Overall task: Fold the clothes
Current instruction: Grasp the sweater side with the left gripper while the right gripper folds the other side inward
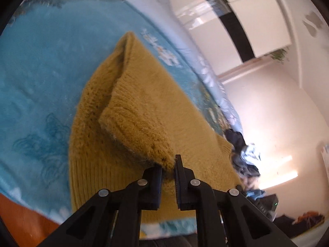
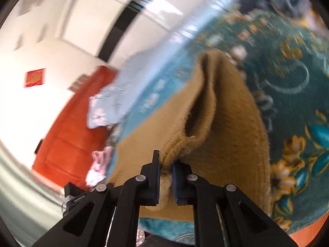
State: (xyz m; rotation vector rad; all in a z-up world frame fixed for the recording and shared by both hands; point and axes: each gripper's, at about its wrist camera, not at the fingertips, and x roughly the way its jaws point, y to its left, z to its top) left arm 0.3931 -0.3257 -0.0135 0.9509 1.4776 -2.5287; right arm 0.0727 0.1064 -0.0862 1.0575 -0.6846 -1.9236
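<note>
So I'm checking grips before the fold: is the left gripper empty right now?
No, the left gripper is shut on a ribbed sleeve cuff of the mustard sweater, pinched between its fingers above the blue blanket.

Fuzzy knit, plush blanket, matt plastic

The mustard sweater (image 1: 131, 111) is a thick, hairy ribbed knit, matt and rough at its cuffs. Under it the teal floral blanket (image 1: 41, 65) looks soft and plush with a short nap. The left gripper (image 1: 168, 168) and right gripper (image 2: 165, 164) are matt black plastic with dull metal rivets and ridged blue pads (image 2: 174, 177).
</note>
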